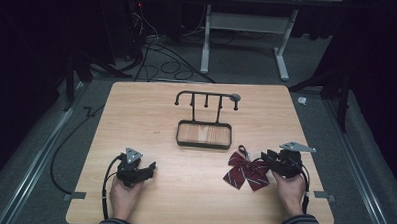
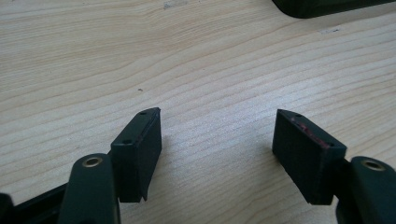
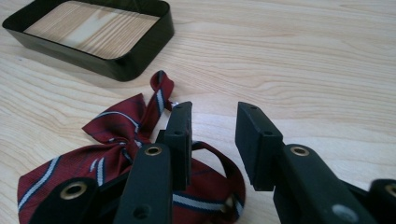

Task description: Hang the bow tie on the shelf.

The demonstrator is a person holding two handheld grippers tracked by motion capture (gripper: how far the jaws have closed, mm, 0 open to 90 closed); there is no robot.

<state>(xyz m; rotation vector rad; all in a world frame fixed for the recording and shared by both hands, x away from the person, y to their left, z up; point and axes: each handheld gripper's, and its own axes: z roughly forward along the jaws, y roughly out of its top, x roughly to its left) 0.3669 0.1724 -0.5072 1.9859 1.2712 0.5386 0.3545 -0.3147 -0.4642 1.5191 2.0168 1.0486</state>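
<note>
A dark red bow tie (image 1: pixel 246 172) with white and navy stripes lies flat on the wooden table (image 1: pixel 196 117), right of centre near the front. My right gripper (image 1: pixel 266 158) rests just to its right, held by a hand. In the right gripper view the bow tie (image 3: pixel 116 128) lies under and left of the left jaw, and its strap loops beneath the gap. The right gripper (image 3: pixel 215 112) is open, with nothing pinched. My left gripper (image 1: pixel 151 167) sits at the front left, open over bare wood (image 2: pixel 217 116).
A black rack (image 1: pixel 206 98) with several hooks stands mid-table over its shallow black tray (image 1: pixel 204 142), just behind the bow tie. The tray (image 3: pixel 140 51) shows at the upper left of the right gripper view. Cables and a desk frame lie on the floor beyond.
</note>
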